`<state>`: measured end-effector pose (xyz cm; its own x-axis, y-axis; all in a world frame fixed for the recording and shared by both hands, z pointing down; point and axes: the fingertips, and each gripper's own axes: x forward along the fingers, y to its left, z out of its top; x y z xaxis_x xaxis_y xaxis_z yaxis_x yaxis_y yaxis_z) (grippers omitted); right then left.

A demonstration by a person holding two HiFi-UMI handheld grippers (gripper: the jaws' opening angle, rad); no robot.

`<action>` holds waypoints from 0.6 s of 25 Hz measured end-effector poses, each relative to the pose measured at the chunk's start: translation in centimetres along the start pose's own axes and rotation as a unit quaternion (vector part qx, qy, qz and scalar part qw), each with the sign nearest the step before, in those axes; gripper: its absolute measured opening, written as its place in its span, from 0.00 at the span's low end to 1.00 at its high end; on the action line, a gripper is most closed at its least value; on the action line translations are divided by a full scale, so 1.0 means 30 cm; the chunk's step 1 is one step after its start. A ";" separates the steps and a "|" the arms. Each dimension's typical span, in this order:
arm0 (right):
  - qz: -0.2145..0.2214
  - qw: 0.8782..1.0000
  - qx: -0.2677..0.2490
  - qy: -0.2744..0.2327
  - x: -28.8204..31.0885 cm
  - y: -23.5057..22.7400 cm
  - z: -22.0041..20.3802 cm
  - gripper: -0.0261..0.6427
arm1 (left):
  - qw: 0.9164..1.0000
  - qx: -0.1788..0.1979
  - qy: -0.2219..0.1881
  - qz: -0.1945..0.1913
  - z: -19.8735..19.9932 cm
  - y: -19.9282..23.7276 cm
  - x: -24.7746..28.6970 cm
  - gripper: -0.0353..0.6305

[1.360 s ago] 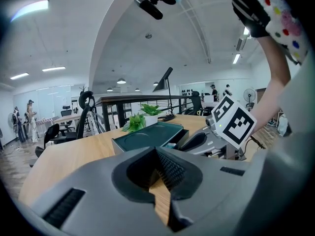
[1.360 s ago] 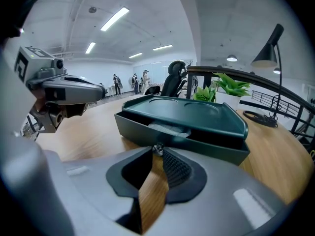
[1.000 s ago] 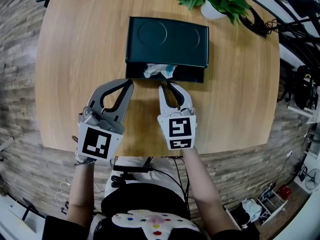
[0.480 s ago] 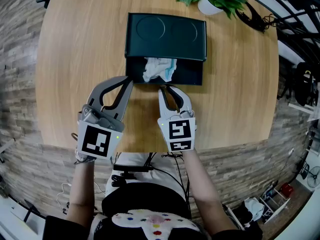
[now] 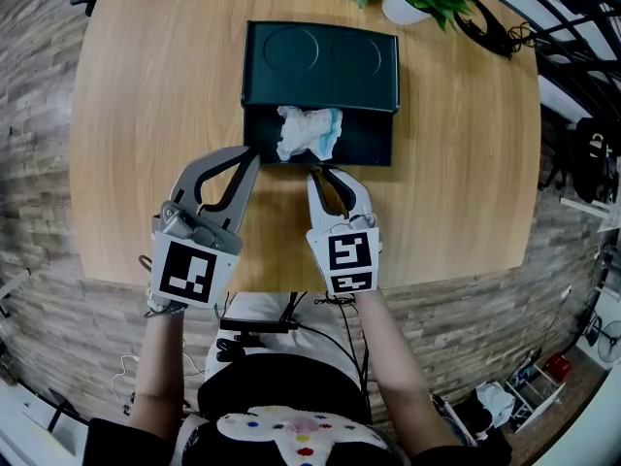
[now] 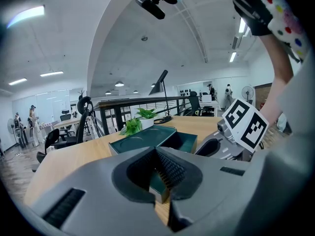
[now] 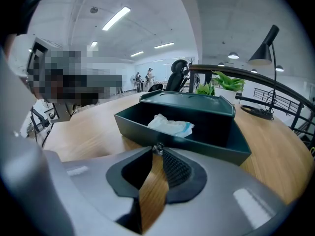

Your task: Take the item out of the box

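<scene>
A round pale wooden table [image 5: 466, 163] carries a dark green rectangular box [image 5: 320, 66] whose sliding tray [image 5: 371, 144] stands drawn out toward the person. The left gripper [image 5: 253, 157] has its jaws fully together on nothing, with its tip at the tray's front left corner; whether it touches is unclear. The right gripper [image 5: 318, 171] is clamped on a small shiny knob [image 7: 158, 149] on the tray's front wall. A crumpled white and blue packet [image 5: 309, 131] lies inside the tray, near its middle. Only the right gripper view shows the knob; in the head view the jaws cover it. The left gripper view shows the box's corner but not the packet.
</scene>
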<state>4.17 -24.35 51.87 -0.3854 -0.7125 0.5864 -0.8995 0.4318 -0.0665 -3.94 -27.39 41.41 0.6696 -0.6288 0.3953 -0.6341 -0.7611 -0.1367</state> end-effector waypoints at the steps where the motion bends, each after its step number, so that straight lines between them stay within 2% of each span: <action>1: 0.000 1.000 0.003 -0.001 0.002 -0.001 0.001 0.15 | 1.000 0.000 0.000 0.000 0.000 0.001 0.001 0.06; 8: -0.011 1.000 0.000 -0.009 -0.037 -0.013 0.013 0.15 | 1.000 0.003 0.008 0.000 0.004 0.000 0.002 0.06; 10: -0.021 1.000 -0.002 -0.018 -0.063 -0.024 0.032 0.05 | 1.000 0.008 0.017 0.001 0.005 0.003 0.001 0.06; 15: -0.050 0.998 0.004 -0.049 -0.139 -0.082 0.105 0.05 | 0.999 -0.003 0.028 -0.014 0.018 -0.007 0.028 0.06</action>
<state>7.36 -24.17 47.04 -0.3122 -0.8018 0.5095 -0.9355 0.3529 -0.0180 -3.04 -27.85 41.27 0.6642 -0.5968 0.4501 -0.6173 -0.7775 -0.1200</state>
